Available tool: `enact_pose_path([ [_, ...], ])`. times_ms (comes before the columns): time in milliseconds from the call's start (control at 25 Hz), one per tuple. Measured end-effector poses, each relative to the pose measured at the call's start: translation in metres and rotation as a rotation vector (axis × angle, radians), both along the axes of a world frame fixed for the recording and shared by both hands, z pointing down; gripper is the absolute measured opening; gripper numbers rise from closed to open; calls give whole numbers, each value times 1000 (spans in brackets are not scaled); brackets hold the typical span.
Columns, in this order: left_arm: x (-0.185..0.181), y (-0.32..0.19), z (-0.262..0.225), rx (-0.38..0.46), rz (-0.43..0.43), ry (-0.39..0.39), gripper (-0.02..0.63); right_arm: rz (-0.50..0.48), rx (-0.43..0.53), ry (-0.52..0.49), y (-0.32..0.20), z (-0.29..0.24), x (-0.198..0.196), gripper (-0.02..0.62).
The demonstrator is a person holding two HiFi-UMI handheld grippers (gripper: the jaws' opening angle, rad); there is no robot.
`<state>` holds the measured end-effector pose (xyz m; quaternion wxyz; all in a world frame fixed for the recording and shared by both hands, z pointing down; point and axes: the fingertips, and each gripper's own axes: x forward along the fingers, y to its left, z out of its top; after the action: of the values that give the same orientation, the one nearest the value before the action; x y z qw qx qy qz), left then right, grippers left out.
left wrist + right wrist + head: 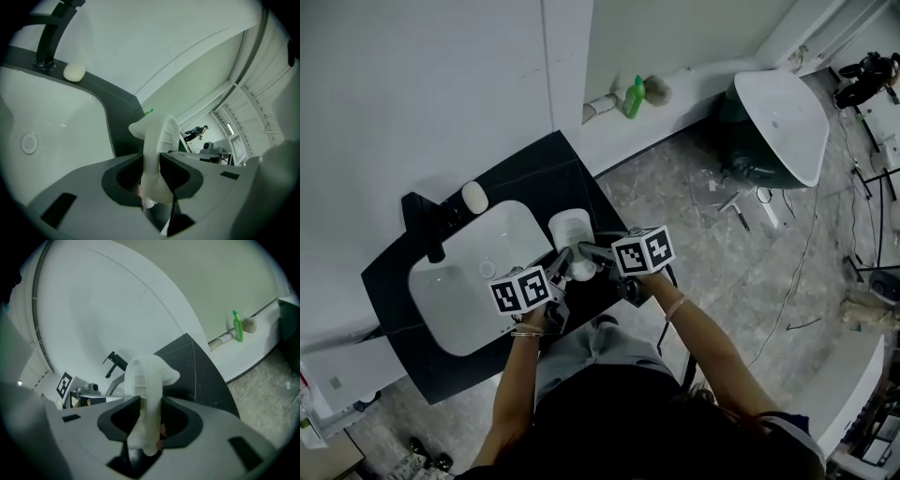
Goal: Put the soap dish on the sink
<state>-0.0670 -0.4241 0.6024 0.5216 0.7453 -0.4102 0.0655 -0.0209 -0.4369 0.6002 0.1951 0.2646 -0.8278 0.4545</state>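
Observation:
A white soap dish (573,240) hangs just above the black counter (534,169), right of the white basin (469,281). Both grippers hold it from the near side. My left gripper (563,266) is shut on its rim, and in the left gripper view the soap dish (157,154) stands edge-on between the jaws of the left gripper (152,176). My right gripper (591,253) is shut on the opposite rim; the right gripper view shows the soap dish (145,399) pinched in the right gripper (149,420). A white soap bar (474,196) lies by the black tap (441,225).
A green bottle (634,97) stands on the white ledge by the wall. A loose white basin (783,122) rests on dark bags at the far right. Cables and tools litter the tiled floor (750,281). A white box (337,375) sits left of the counter.

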Motion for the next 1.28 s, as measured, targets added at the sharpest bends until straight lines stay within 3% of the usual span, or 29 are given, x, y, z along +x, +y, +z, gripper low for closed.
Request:
enact_pose_path([
  [240, 8, 2, 20, -42, 32, -19, 118, 6, -23, 37, 2, 19, 6, 137],
  [520, 13, 5, 36, -75, 39, 10, 118, -9, -21, 101, 5, 32, 11, 137],
  [960, 14, 5, 41, -50, 44, 103, 118, 22, -43, 65, 6, 39, 13, 137],
  [1280, 11, 4, 39, -21, 33, 84, 118, 19, -21, 91, 6, 39, 16, 137],
])
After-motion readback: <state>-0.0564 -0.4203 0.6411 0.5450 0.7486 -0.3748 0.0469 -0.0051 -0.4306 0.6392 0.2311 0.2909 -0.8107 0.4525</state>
